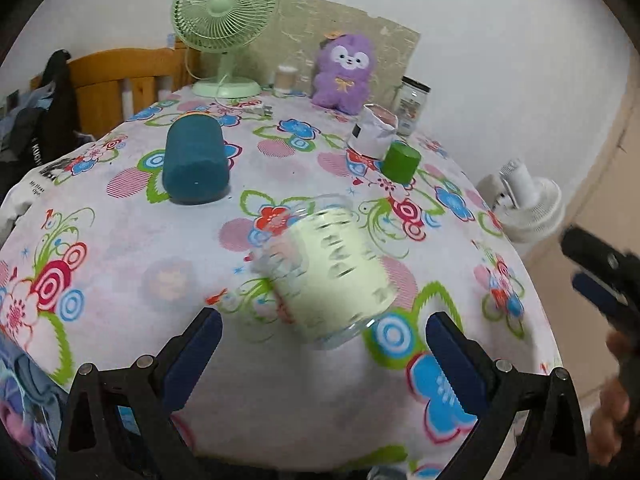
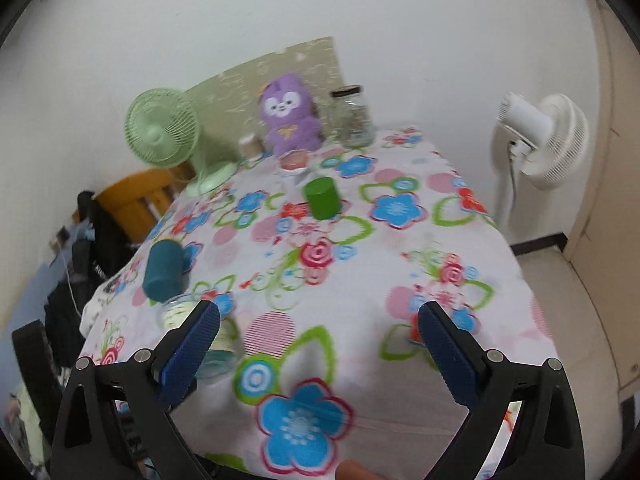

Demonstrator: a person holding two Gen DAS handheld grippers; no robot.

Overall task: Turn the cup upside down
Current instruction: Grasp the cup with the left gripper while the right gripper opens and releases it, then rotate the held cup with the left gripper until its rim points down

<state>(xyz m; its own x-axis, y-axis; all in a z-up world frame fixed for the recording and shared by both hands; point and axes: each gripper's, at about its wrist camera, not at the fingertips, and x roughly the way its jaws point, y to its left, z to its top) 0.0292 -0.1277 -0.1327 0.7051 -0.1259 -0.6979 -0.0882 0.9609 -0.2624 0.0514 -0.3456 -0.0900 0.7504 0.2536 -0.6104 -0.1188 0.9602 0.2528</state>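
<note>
A clear glass cup with a pale yellow inside [image 1: 326, 270] lies tilted on its side on the flowered tablecloth [image 1: 120, 280], blurred, just ahead of my open left gripper [image 1: 324, 344]. Nothing is between the left fingers. In the right wrist view the same cup [image 2: 224, 340] shows partly behind the left finger of my open, empty right gripper [image 2: 319, 330]. A teal cup [image 1: 195, 158] and a green cup [image 1: 401, 162] stand upside down farther back; they also show in the right wrist view, teal [image 2: 162, 270] and green [image 2: 322, 198].
At the back stand a green desk fan [image 1: 225, 20], a purple plush toy [image 1: 346, 74], a glass jar [image 1: 412, 104], a small paper cup [image 1: 285, 79] and a white foil pouch [image 1: 372, 130]. A white floor fan [image 2: 540, 140] stands off the table's right edge. A wooden chair [image 1: 120, 80] is at left.
</note>
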